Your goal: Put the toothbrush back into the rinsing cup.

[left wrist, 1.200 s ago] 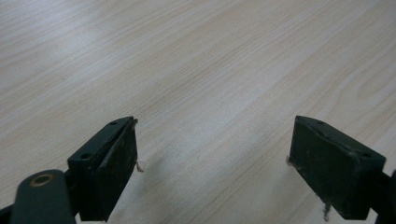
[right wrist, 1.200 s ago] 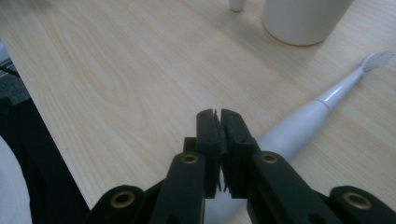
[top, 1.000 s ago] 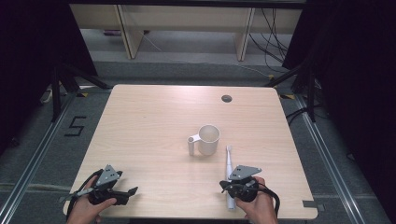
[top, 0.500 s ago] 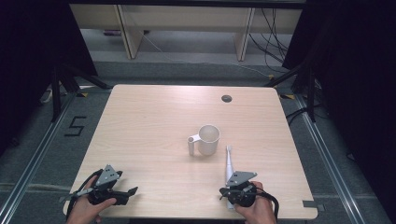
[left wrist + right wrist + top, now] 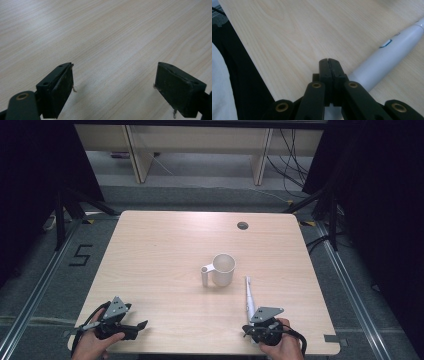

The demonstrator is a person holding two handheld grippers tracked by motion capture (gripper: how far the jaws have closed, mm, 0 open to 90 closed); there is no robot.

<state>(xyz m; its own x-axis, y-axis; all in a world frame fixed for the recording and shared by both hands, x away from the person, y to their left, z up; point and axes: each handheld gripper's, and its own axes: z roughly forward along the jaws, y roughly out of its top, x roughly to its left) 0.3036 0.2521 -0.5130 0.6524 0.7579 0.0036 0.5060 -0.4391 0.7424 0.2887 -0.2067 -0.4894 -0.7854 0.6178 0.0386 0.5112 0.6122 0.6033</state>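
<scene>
A white mug [image 5: 223, 269] stands near the table's middle, its handle turned left. A white electric toothbrush [image 5: 248, 296] lies lengthwise just right of and in front of it. My right gripper [image 5: 247, 330] rests at the near edge beside the toothbrush's lower end. Its jaws are pressed together with nothing between them [image 5: 328, 61], and the toothbrush handle [image 5: 392, 53] lies along their right side. My left gripper [image 5: 137, 326] sits at the near left corner and points right. It is open [image 5: 115, 67] over bare wood.
The light wooden table [image 5: 165, 245] has a round cable hole [image 5: 242, 225] at the back right. Its near edge [image 5: 249, 50] runs close beside the right gripper's jaws. Shelving legs and cables stand on the floor beyond the far edge.
My right hand has drawn back slightly toward the near edge, away from the mug. The left gripper, mug and toothbrush have not moved.
</scene>
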